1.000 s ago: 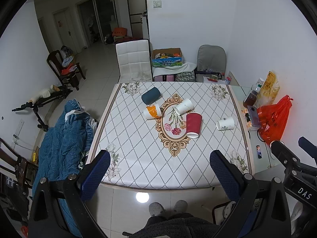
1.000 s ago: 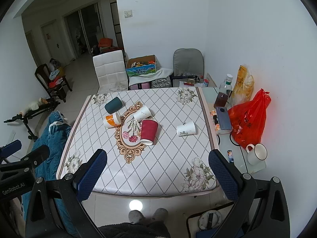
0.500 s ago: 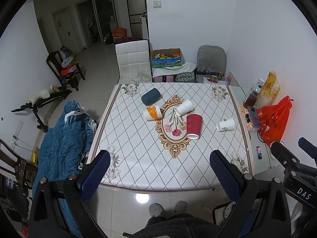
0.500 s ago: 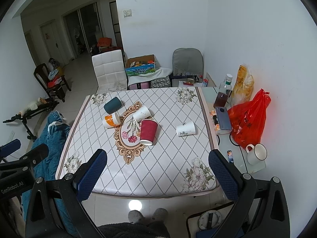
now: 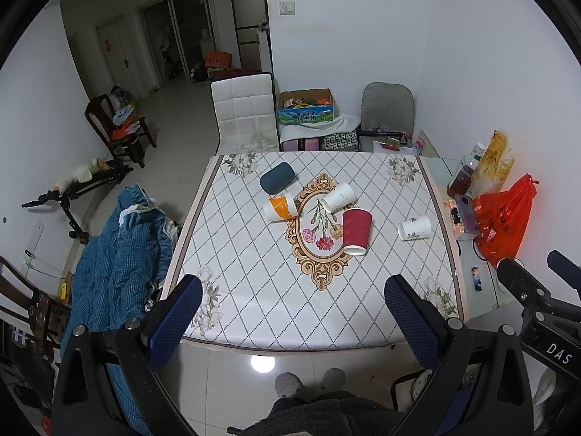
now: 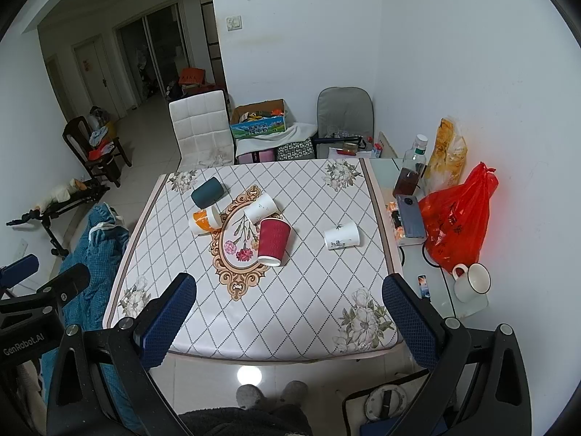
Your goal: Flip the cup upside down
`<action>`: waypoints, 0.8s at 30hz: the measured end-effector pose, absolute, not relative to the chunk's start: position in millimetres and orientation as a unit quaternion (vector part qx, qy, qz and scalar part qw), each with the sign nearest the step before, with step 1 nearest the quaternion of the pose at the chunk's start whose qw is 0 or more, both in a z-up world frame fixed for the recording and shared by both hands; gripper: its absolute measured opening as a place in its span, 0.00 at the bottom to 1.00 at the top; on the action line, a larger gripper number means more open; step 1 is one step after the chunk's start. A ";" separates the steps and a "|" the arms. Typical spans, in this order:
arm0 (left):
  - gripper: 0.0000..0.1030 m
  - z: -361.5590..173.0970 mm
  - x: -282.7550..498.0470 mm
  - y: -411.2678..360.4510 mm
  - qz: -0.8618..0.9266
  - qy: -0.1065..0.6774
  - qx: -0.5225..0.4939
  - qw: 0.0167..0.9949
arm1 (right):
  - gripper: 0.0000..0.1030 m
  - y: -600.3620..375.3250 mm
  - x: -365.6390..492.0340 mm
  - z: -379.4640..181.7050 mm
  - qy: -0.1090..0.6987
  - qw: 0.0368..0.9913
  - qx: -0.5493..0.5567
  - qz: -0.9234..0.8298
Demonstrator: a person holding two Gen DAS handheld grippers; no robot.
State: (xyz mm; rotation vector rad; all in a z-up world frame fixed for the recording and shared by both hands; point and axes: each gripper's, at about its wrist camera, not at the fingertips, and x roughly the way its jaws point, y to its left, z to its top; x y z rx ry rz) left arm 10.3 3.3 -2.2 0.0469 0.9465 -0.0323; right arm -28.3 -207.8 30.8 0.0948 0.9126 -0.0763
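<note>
Several cups lie on their sides on the patterned table (image 5: 254, 290): a red ribbed cup (image 5: 356, 230) (image 6: 273, 241), a dark teal cup (image 5: 276, 178) (image 6: 207, 192), an orange-and-white cup (image 5: 280, 208) (image 6: 204, 219), a white cup (image 5: 337, 197) (image 6: 260, 207) by the centre motif, and a white cup (image 5: 414, 227) (image 6: 342, 235) at the right. My left gripper (image 5: 292, 310) and right gripper (image 6: 288, 309) are both open and empty, held high above the table's near edge, far from the cups.
A side shelf right of the table holds a red plastic bag (image 6: 457, 218), bottle (image 6: 410, 170), phone (image 6: 410, 216) and white mug (image 6: 472, 281). A blue blanket (image 5: 116, 254) hangs at the left. Chairs (image 5: 245, 112) and a box (image 5: 305, 109) stand behind the table.
Both views have barely shifted; the right view has drifted slightly. The cups have not moved and both grippers stay open.
</note>
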 end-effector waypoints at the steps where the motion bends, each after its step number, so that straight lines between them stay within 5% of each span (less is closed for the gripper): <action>1: 1.00 -2.3 11.1 3.6 -0.016 0.456 0.023 0.890 | 1.00 -207.6 -28.2 30.9 0.440 0.896 0.045 -0.038; 24: 1.00 6.8 20.9 -6.0 -0.016 0.454 0.026 0.891 | 1.00 -202.4 -24.4 28.7 0.440 0.896 0.047 -0.038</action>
